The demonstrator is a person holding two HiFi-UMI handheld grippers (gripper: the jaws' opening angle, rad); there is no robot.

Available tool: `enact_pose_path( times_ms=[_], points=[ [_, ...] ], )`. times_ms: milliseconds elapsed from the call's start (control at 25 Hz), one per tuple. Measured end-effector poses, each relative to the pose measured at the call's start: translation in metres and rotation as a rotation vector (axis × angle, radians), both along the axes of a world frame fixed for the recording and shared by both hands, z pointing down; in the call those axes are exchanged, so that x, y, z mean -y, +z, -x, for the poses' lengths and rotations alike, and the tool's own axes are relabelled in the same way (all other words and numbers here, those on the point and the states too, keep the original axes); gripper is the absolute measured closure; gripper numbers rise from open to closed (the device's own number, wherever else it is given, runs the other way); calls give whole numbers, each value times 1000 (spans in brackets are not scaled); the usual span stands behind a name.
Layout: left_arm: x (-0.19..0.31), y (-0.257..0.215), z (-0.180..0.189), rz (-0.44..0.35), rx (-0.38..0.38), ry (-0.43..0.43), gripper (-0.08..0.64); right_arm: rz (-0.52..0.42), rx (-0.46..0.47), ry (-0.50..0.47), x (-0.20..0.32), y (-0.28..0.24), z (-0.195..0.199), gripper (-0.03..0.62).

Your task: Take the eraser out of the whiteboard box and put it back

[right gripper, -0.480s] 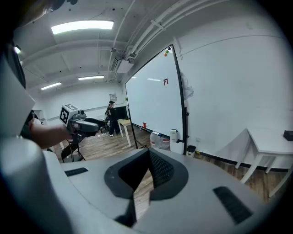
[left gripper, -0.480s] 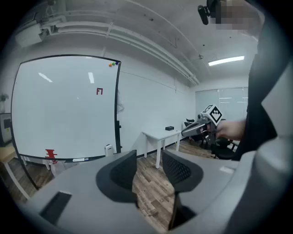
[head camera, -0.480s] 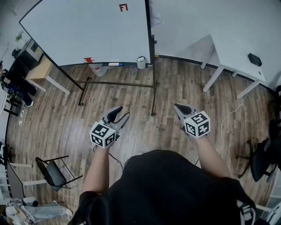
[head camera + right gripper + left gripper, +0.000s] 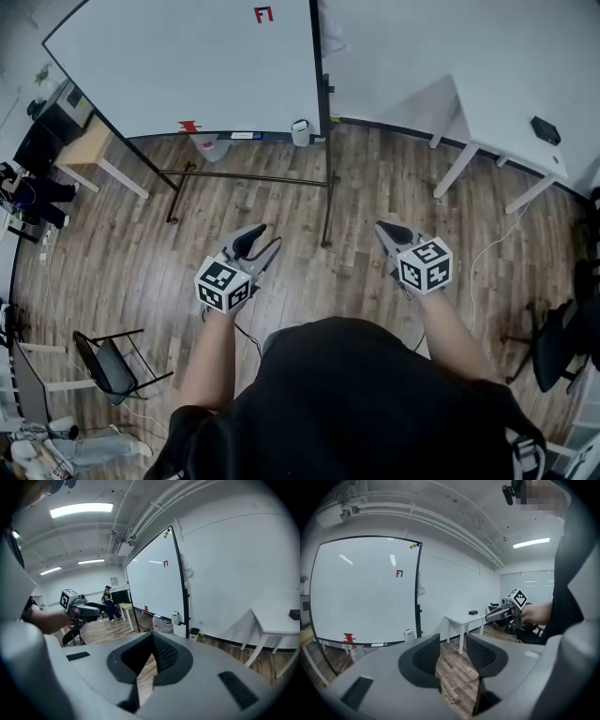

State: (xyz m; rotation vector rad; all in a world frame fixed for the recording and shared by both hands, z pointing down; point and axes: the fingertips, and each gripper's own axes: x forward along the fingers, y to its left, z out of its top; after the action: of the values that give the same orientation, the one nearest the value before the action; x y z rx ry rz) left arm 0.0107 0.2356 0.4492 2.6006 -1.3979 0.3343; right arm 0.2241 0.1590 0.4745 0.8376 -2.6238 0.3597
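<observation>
Work hasn't started, by my reckoning. I stand well back from the whiteboard (image 4: 187, 66), where the small box (image 4: 301, 132) hangs at its lower corner, and the eraser isn't visible from here. Left tongs (image 4: 269, 234) gape empty; right tongs (image 4: 382, 228) are pressed together on nothing.

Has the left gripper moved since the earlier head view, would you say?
Yes, barely: the left gripper sits a touch nearer the whiteboard stand's post.

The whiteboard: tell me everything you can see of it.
The whiteboard is large, white and almost blank, dark-framed, standing upright on a dark metal stand on the wood floor. A small red mark sits near its top; a red item and a small white box sit at its lower edge.
</observation>
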Motion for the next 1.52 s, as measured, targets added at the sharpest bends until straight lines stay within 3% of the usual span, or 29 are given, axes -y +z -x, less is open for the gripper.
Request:
enact_pose_path(
  times_ms=[360,720,1520],
  points=[
    [2,2,13,11,-1,-32,376,10,8,0,5,3,2,598],
    [26,7,13,15,-3,1,376,22,-3,25,19,9,2,598],
    [95,23,68,39,-25,38,376,46,-34,54,74,19,55,598]
  ],
)
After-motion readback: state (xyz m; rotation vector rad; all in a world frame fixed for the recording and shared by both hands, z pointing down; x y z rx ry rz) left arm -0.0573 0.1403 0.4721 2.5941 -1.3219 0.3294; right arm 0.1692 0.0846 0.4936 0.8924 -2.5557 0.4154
